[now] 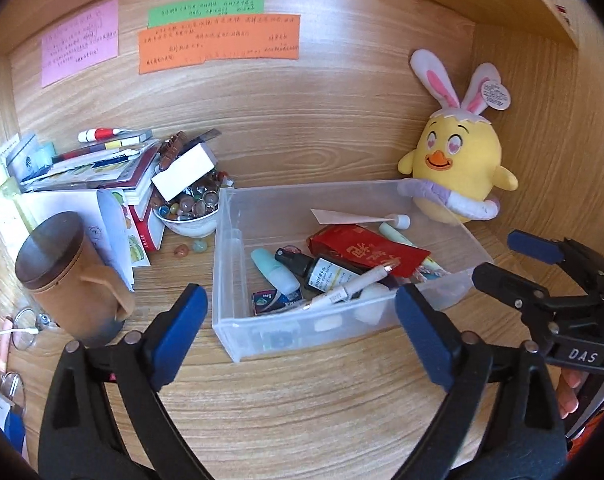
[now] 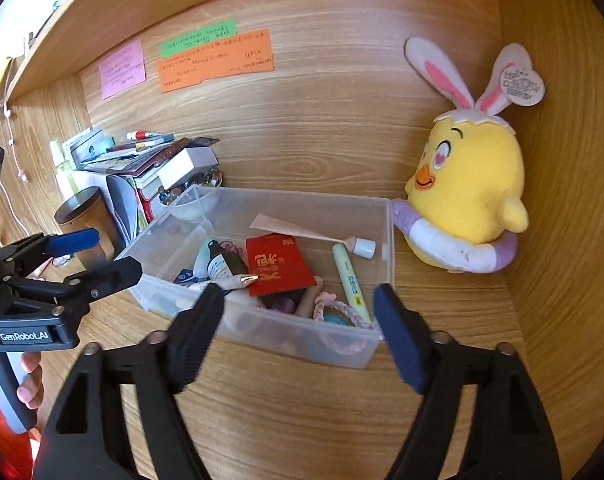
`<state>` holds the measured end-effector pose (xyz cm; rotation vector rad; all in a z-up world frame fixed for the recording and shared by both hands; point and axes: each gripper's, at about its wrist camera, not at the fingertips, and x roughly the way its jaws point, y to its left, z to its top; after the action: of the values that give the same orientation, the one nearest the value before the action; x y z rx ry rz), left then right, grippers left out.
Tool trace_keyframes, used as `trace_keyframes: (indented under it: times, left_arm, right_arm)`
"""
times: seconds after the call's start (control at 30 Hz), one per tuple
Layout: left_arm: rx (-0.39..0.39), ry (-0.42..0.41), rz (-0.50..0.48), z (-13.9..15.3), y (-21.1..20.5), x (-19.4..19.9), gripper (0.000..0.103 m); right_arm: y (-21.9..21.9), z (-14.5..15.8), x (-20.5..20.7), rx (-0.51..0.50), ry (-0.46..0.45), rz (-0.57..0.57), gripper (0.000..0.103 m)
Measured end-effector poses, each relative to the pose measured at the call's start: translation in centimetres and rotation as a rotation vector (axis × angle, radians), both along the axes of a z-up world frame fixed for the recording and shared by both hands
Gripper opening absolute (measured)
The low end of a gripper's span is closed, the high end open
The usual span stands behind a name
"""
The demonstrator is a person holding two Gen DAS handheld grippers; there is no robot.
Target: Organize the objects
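So the clear plastic bin [image 1: 237, 312] is the anchor here, sitting on a wood-grain desk [image 1: 302, 400] inside a wooden cubby. Closest to the camera, just in front of the bin's near wall, the left gripper [image 1: 302, 332] has its blue-padded jaws spread wide with nothing between them, not touching the bin. Same deal with the right gripper [image 2: 297, 328]: released, jaws wide apart, empty, hovering just short of the bin's front edge.

Inside the bin it's a jumble: a white pen [image 1: 354, 286] with a gold tip lying across a dark spray bottle [image 1: 314, 268], a mint-green little bottle [image 1: 275, 270], a small blue packet [image 1: 269, 300], a flat red envelope [image 1: 366, 250] with gold lettering, a pale green tube [image 2: 352, 284], a thin beige tube [image 2: 302, 228] with a white cap, and a pink twisted rope thing [image 2: 342, 312] at the right front corner.

Left of the bin: a brown cylindrical mug [image 1: 73, 276] with a dark lid, a white bowl [image 1: 187, 222] heaped with glossy marbles, and behind that a messy stack of books [image 1: 97, 172] with a white box leaning on it.

Right of the bin's far corner sits a fuzzy yellow chick plush [image 1: 458, 160] with bunny ears. On the back panel behind the bin are pink, green and orange sticky notes [image 1: 217, 42]
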<state>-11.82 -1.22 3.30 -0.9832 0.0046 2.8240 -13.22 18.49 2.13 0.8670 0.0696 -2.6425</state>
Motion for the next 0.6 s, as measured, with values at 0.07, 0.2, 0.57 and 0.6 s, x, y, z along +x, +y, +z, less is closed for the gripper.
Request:
trace_keyframes:
  times: [0.07,0.2,0.57,0.6]
  left_arm:
    - [0.001,0.003,-0.006,-0.1,0.1,0.6,0.098]
    - [-0.010,0.010,-0.014,-0.5,0.3,1.6,0.100]
    - [0.011,0.009,-0.006,-1.3,-0.1,2.7,0.100]
    - [0.013,0.009,-0.007,-1.2,-0.1,2.7,0.100]
  right_arm:
    - [0.1,0.1,0.8,0.007,0.009,-0.005,0.084]
    - [0.4,0.0,1.8,0.019,0.017,-0.024,0.087]
    - [0.9,-0.3,2.8,0.017,0.007,-0.039,0.092]
    - [0.9,-0.3,2.8,0.015,0.006,-0.039,0.092]
